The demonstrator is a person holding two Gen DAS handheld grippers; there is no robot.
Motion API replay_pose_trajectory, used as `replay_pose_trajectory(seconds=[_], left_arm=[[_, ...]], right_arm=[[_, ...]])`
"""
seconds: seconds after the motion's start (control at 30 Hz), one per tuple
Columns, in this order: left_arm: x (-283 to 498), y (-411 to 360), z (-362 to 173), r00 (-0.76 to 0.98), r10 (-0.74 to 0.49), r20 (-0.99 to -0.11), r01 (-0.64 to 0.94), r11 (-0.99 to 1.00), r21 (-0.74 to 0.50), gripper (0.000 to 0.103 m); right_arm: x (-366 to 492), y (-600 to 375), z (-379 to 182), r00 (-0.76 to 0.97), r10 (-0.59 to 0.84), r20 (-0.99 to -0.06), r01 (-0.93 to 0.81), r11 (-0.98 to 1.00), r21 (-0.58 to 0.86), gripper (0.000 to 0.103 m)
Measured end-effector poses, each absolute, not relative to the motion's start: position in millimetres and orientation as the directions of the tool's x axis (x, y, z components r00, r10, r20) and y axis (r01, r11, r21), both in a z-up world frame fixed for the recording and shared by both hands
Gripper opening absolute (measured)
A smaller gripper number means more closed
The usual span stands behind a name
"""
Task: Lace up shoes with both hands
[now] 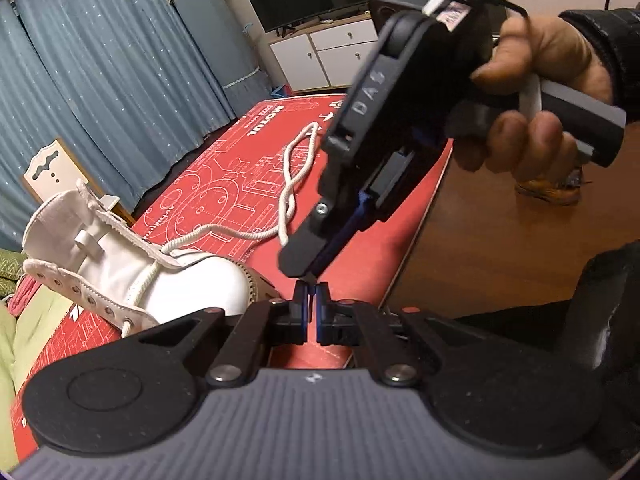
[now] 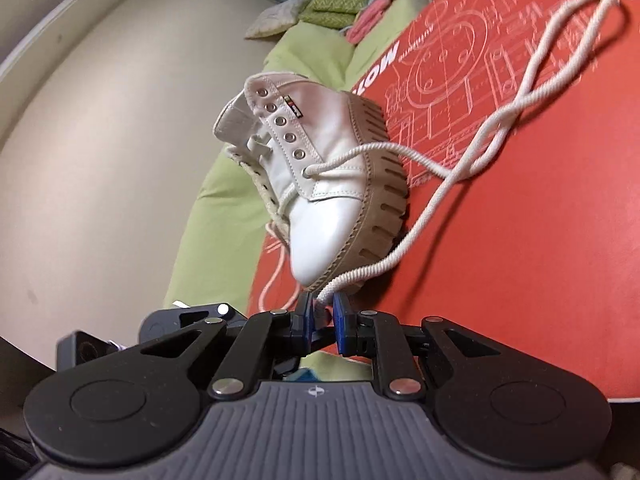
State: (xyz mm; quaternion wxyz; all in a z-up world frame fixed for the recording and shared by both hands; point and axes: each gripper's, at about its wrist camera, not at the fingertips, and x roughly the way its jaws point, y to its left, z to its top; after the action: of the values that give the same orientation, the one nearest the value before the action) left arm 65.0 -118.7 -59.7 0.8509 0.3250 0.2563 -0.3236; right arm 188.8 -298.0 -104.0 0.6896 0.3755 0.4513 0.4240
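A white shoe (image 1: 192,284) (image 2: 332,184) lies on a red mat (image 1: 400,240) (image 2: 520,280), toe toward me. Its white lace (image 1: 296,176) (image 2: 520,92) is threaded through the lowest eyelets and loops loosely over the mat. My left gripper (image 1: 311,304) is shut on the thin dark lace tip (image 1: 310,280). The right gripper (image 1: 298,268) (image 2: 322,312), held by a hand (image 1: 540,60), points down right above it. Its jaws stand apart, with the lace end (image 2: 332,284) running between them and not pressed.
The mat lies on a brown wooden table (image 1: 500,260). Green bedding (image 2: 224,220) and folded cloths (image 2: 360,20) border the mat beside the shoe. Blue curtains (image 1: 100,60), a white chair back (image 1: 48,168) and a white cabinet (image 1: 320,56) stand behind.
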Motion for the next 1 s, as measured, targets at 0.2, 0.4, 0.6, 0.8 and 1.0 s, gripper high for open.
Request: replay_pose_trajectory(seconds=[0.2, 0.4, 0.6, 0.8, 1.0], left_arm=[[65, -109, -60, 0.666, -0.394, -0.633, 0.707, 0.604, 0.368, 0.001], [69, -92, -61, 0.676, -0.392, -0.624, 0.677, 0.664, 0.316, 0.005], [66, -82, -55, 0.661, -0.413, -0.626, 0.677, 0.689, 0.259, 0.0], [71, -81, -47, 0.658, -0.411, -0.631, 0.666, 0.709, 0.232, 0.0], [70, -85, -44, 0.662, -0.417, -0.623, 0.667, 0.707, 0.236, 0.0]], right_arm=[[189, -294, -103, 0.231, 0.918, -0.324, -0.235, 0.375, 0.897, 0.008], [190, -292, -98, 0.249, 0.924, -0.291, -0.234, 0.349, 0.907, 0.004], [193, -286, -95, 0.254, 0.927, -0.277, -0.226, 0.336, 0.915, 0.005], [189, -279, -97, 0.285, 0.911, -0.299, -0.224, 0.367, 0.903, 0.012], [188, -278, -103, 0.28, 0.926, -0.255, -0.18, 0.312, 0.933, 0.015]])
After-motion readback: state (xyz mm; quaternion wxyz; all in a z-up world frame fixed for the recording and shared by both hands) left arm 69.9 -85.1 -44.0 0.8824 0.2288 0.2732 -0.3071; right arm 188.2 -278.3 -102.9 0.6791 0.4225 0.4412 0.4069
